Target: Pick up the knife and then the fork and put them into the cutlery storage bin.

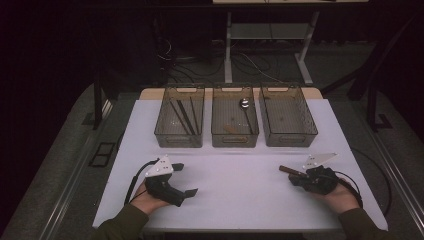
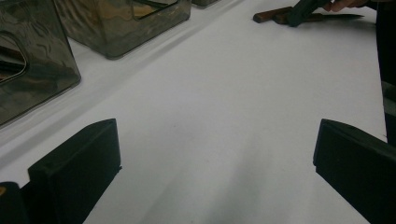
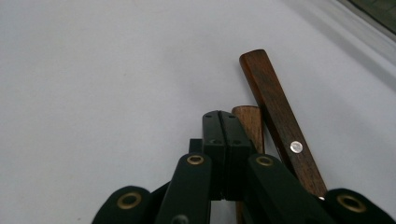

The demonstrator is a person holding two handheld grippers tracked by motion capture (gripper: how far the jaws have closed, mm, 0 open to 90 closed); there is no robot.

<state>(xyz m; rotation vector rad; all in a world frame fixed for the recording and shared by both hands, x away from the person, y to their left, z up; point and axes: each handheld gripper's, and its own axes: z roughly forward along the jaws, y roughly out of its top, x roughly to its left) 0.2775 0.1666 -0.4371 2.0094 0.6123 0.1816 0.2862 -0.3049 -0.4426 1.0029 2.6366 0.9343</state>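
Right gripper (image 3: 223, 116) (jaws pressed together, empty) beside two wooden handles (image 3: 275, 116) on table (image 3: 93, 93)

Three bins (image 1: 235, 137) on a white table (image 1: 235, 205)
They stood in a row well beyond the left tongs (image 1: 185, 179) and right tongs (image 1: 295, 177); chopsticks (image 1: 182, 117) lay in the bin nearest the left tongs, a spoon (image 1: 244, 104) in the middle one.

No text, label, brand, number or sign could be read anywhere in these views.
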